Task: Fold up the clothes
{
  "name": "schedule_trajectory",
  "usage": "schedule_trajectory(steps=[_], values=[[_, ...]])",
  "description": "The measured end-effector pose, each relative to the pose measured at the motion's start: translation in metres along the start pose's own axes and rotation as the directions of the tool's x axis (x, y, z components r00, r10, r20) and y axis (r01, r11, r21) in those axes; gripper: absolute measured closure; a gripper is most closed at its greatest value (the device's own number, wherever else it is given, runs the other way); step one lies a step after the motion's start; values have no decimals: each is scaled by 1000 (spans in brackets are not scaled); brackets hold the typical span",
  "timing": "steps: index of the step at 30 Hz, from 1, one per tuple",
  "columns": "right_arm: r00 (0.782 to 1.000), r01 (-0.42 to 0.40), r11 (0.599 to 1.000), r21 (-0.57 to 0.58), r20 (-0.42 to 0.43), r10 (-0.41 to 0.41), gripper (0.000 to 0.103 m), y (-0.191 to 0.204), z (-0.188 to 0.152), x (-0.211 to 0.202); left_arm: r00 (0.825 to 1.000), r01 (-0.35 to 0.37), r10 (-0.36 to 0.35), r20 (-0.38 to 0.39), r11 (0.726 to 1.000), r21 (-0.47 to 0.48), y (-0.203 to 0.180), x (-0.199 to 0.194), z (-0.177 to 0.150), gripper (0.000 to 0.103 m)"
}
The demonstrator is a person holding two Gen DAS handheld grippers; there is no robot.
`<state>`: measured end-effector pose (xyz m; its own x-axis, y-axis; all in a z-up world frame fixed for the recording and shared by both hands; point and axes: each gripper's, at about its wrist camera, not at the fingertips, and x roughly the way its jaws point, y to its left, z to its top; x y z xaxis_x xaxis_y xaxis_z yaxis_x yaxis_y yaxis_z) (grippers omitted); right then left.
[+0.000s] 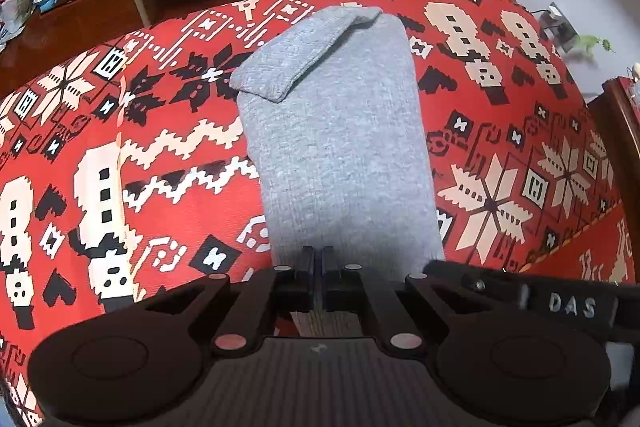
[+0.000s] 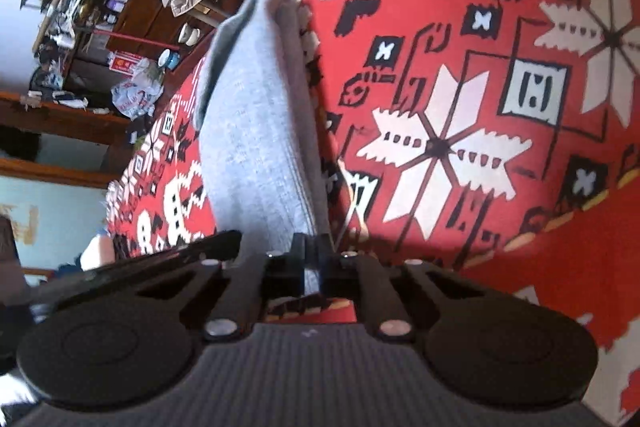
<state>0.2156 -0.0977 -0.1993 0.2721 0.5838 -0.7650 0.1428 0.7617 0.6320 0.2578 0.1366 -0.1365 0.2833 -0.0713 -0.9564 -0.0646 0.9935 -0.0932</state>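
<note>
One grey knit garment (image 1: 340, 147), folded into a long strip with one sleeve (image 1: 296, 55) turned over at 11 o'clock, lies on the red patterned surface (image 1: 120, 147). Two grippers, left gripper (image 1: 319, 259) and right gripper (image 2: 313, 247), each clamp its near hem.

Left gripper (image 1: 319, 257) pinched shut on near edge of grey garment (image 1: 336, 147); garment lies on red patterned cloth (image 1: 120, 167).

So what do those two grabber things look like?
Both grippers, left and right, are black plastic, with two thin flat fingers, round discs on either side, silvery pins and a ribbed grey base. The right one has white letters "DAS" on its side.
</note>
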Motion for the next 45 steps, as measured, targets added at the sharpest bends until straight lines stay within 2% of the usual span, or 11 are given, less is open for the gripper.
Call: schedule_trajectory(steps=[5, 12, 16, 21, 26, 30, 35, 39, 40, 41, 45], values=[[999, 43, 999, 21, 24, -43, 98, -3, -5, 2, 1000, -16, 16, 8, 1000, 23, -4, 5, 0, 98], [1000, 20, 1000, 7, -18, -20, 97, 0, -1, 6, 1000, 7, -7, 22, 999, -35, 9, -12, 6, 98], [999, 22, 1000, -2, -36, -22, 97, 4, -4, 6, 1000, -22, 22, 0, 999, -25, 18, -5, 8, 98], [998, 56, 998, -1, -30, -56, 86, 0, -2, 5, 999, 26, -22, 38, 994, -106, 31, -19, 17, 98], [993, 114, 992, -61, 12, -114, 86, 8, 10, -20, 987, 134, -117, 111, 979, -155, 31, -34, 39, 98], [989, 128, 979, -159, 95, -114, 93, 36, 38, -33, 984, 142, -128, 123, 983, -114, 22, -20, 56, 98], [995, 70, 964, -255, 81, -51, 93, 78, 70, -11, 990, 132, -124, 69, 983, -130, 28, 10, 59, 98], [993, 115, 957, -266, 25, -112, 94, 83, 76, 25, 992, 120, -114, 53, 985, -124, 33, 24, 54, 99], [992, 125, 960, -249, 8, -128, 95, 77, 77, 34, 992, 121, -116, 54, 986, -118, 34, 27, 53, 99], [990, 134, 963, -234, -7, -139, 103, 72, 78, 42, 991, 127, -121, 55, 985, -116, 35, 27, 53, 99], [989, 139, 947, -288, -11, -148, 103, 72, 79, 42, 988, 152, -147, 48, 978, -143, 44, 21, 55, 100]])
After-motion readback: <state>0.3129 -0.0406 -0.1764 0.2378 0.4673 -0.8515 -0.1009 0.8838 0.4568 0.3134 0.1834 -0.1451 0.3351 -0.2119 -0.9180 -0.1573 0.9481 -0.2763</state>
